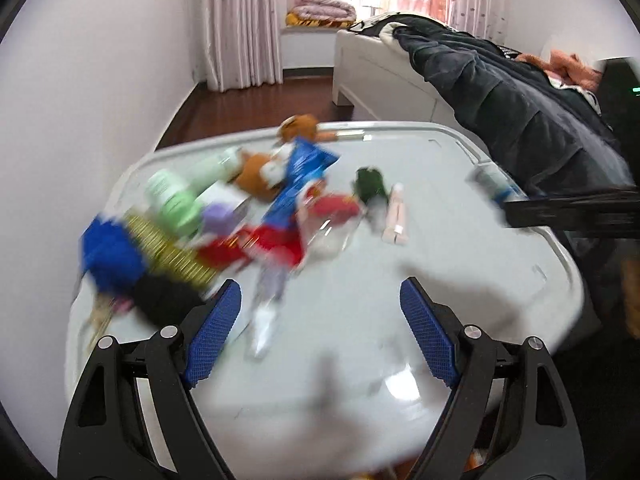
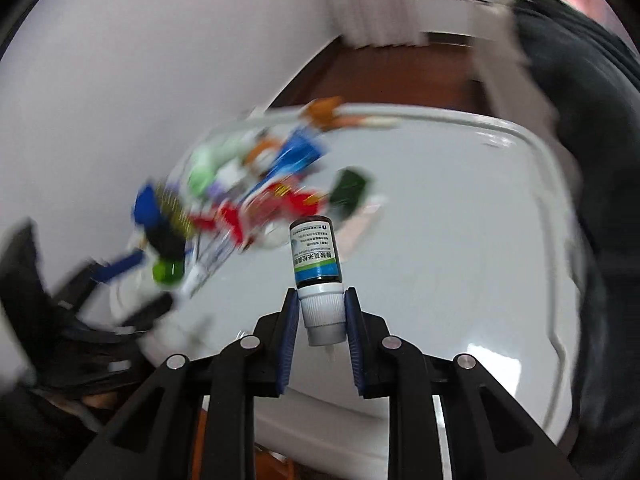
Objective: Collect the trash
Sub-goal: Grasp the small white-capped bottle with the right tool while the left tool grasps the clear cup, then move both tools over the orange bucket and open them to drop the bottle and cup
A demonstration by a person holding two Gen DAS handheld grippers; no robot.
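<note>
A blurred pile of trash lies on the left part of a white table [image 1: 400, 264]: red wrappers [image 1: 276, 236], a blue packet [image 1: 304, 168], a green bottle [image 1: 172, 200], a dark green item [image 1: 370, 184] and a pale tube [image 1: 396, 216]. My left gripper [image 1: 320, 300] is open and empty above the table's near half. My right gripper [image 2: 322, 300] is shut on the white cap of a small dark medicine bottle [image 2: 316, 256], held upside down above the table [image 2: 460, 240]. The right gripper with the bottle [image 1: 494, 184] also shows in the left wrist view at the table's right edge.
A bed with a dark quilt [image 1: 500, 80] stands right of the table. A white wall [image 1: 80, 100] is on the left. Dark wood floor [image 1: 248, 104], pink curtains [image 1: 240, 20] and a window lie beyond. Both views are motion-blurred.
</note>
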